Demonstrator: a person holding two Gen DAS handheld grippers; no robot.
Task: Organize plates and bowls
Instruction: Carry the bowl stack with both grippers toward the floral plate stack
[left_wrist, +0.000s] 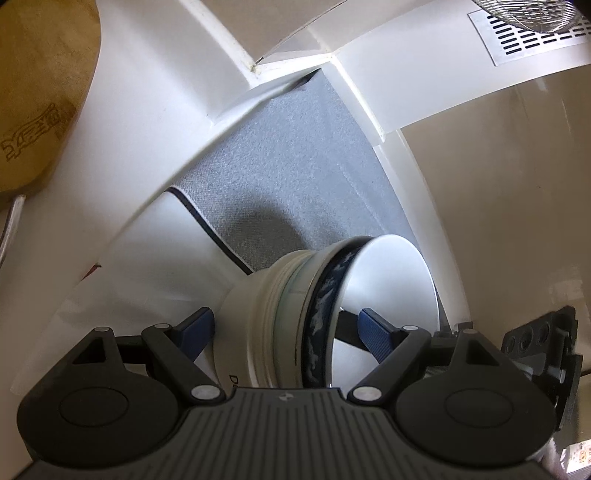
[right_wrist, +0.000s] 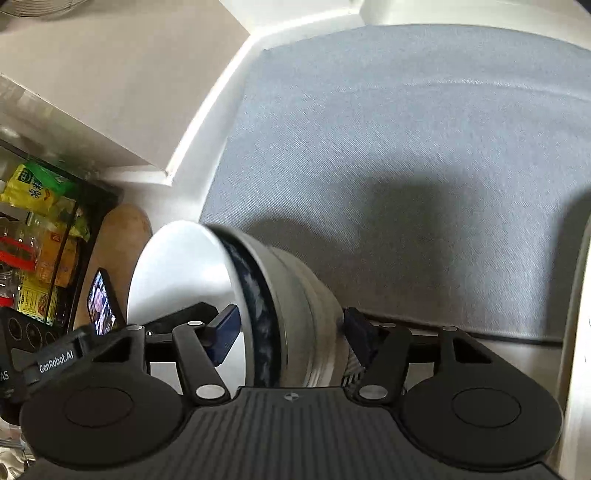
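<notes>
A stack of nested bowls (left_wrist: 295, 317), white with a dark blue patterned band on the top one, is held on its side between both grippers. My left gripper (left_wrist: 286, 328) is shut on the stack, one blue pad inside the top bowl, one outside. The stack also shows in the right wrist view (right_wrist: 280, 306), where my right gripper (right_wrist: 291, 332) is shut on it the same way. The stack hangs over a grey-lined white cabinet shelf (right_wrist: 406, 129).
White cabinet frame and walls (left_wrist: 155, 140) surround the shelf. A wooden board (left_wrist: 33, 92) is at the left. A metal vent plate (left_wrist: 528, 33) lies top right. Food packets (right_wrist: 40, 229) and a phone (right_wrist: 101, 302) sit at the left in the right wrist view.
</notes>
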